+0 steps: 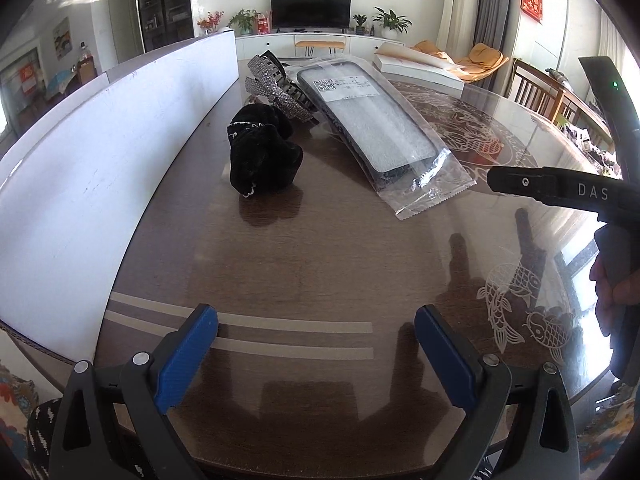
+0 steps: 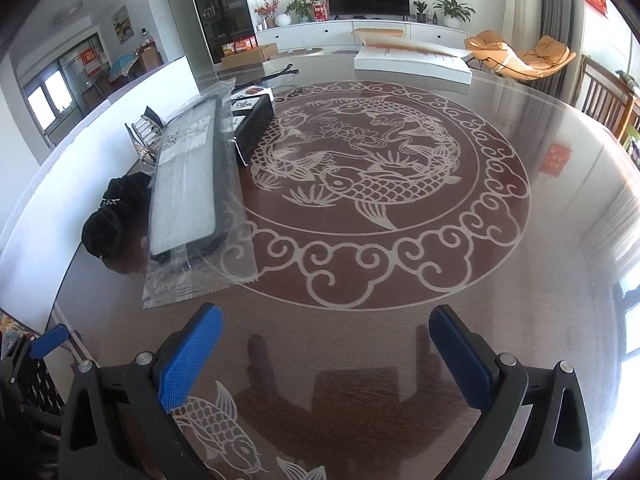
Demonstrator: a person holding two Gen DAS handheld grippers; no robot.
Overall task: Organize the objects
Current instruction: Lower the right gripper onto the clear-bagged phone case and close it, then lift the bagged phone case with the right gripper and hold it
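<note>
Presently, in the left wrist view, the left gripper (image 1: 316, 354) is seen wide open and empty above the glossy table (image 1: 320, 264). At twelve o'clock a black velvet pouch (image 1: 264, 156) is noted, judged soft and light, best pinched at a fold. Behind it lies a glittery hair clip (image 1: 276, 88), judged rigid but delicate. At one o'clock a phone case in a clear bag (image 1: 376, 128) is judged slippery; the crimped bag edge is advised. A white board (image 1: 100, 152) closes off nine o'clock.

In the right wrist view, the right gripper (image 2: 326, 356) is likewise wide open and empty. The bagged case (image 2: 188, 188) lies at eleven o'clock; open table is recorded from twelve to three.
</note>
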